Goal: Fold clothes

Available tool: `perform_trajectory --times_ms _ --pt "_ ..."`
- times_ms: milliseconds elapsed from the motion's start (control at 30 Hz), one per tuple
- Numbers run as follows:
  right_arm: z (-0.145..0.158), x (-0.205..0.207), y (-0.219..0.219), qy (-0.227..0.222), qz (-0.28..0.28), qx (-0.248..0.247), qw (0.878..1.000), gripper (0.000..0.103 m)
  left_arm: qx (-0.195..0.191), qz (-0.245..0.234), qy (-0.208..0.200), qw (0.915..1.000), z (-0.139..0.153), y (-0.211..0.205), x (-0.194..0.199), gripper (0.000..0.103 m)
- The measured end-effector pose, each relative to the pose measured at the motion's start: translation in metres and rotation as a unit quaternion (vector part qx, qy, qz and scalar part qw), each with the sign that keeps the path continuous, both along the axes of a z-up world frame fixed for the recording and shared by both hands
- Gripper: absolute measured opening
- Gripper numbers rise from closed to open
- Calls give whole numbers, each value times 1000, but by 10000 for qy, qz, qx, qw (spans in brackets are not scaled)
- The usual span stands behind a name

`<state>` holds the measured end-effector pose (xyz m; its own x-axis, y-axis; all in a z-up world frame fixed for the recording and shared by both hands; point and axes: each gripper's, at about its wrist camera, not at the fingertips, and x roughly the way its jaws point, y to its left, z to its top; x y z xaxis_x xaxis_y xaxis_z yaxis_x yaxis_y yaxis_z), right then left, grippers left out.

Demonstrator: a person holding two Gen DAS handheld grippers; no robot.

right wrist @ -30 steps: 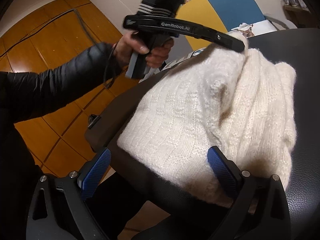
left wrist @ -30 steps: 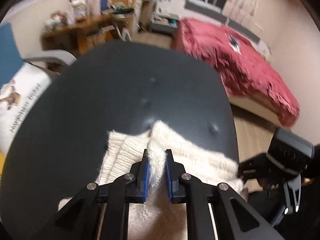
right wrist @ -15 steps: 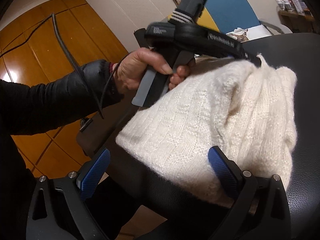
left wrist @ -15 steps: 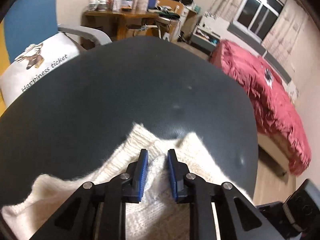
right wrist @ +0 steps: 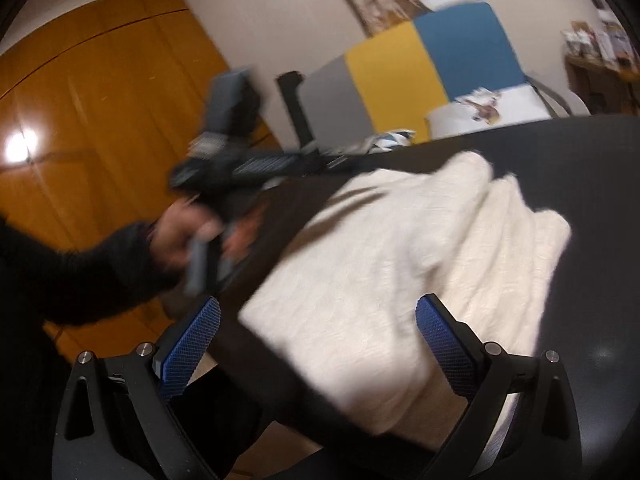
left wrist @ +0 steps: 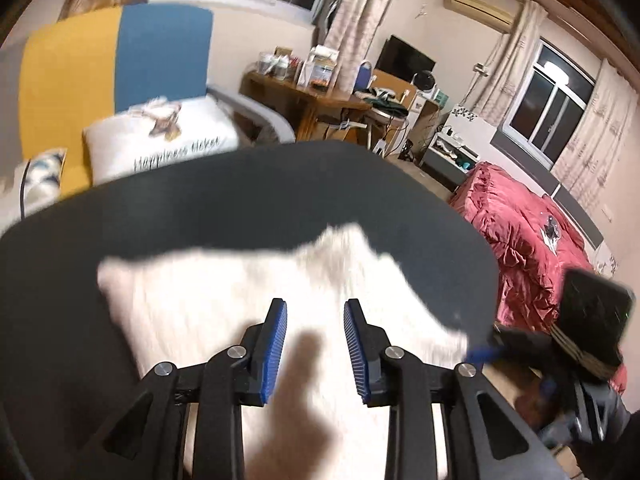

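Left gripper [left wrist: 315, 346]: jaws parted and opening, nothing pinched between the blue pads; only its own shadow falls in the gap. It hangs above the white knit sweater [left wrist: 256, 304], which lies loose beneath it, blurred.

Right gripper [right wrist: 318, 350]: jaws spread wide, empty. The near corner of the sweater [right wrist: 400, 272] sits in the span between the pads, but neither pad presses on it.

Sweater: folded bundle, lying on the dark round table [left wrist: 248, 208], toward the table's near edge. In the right wrist view it runs from 6 o'clock up to about 1 o'clock.

Left hand [right wrist: 188, 236], black sleeve, holds the left gripper at 9 o'clock of the sweater, off the cloth, motion-blurred.

Beyond the table: yellow-and-blue chair [left wrist: 116, 68] with a white printed cushion [left wrist: 160, 136] at 11 o'clock; red bed [left wrist: 532, 236] at 3 o'clock in the left wrist view.
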<state>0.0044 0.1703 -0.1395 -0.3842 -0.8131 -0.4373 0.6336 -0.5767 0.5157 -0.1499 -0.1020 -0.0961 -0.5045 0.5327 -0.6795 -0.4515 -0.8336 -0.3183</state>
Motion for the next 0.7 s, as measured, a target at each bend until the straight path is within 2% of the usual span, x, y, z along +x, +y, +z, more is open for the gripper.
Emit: perform_trajectory --times_ms 100,200,267,367,400,467,533,633,700 --pt "-12 -17 -11 -316 199 -192 9991 100 6 2 -109 9999 -19 2 9 30" --pt "-21 -32 -40 -610 637 -612 9942 100 -282 -8 -72 9996 -26 13 9 31" --pt "-16 -34 -36 -539 773 -1329 9866 100 -402 -18 56 9992 -13 19 13 31" --pt "-6 -30 -1 -297 430 -2546 9656 101 -361 -514 195 9978 -3 37 18 33" --pt "-10 -30 5 -329 257 -2527 9666 100 -349 -690 238 9967 0 44 20 33" --pt "-21 -31 12 -470 -93 -2131 9759 101 -659 -997 130 9927 -12 65 18 33" --pt "-33 -28 13 -726 -273 -1815 9803 101 -760 -1024 136 9917 -21 76 18 33" --pt "-41 -13 14 -779 -215 -1587 9840 101 -743 -972 141 9924 -27 84 18 33" --pt "-42 -1 10 -750 7 -1452 9865 101 -884 -995 305 9906 -32 89 22 33"
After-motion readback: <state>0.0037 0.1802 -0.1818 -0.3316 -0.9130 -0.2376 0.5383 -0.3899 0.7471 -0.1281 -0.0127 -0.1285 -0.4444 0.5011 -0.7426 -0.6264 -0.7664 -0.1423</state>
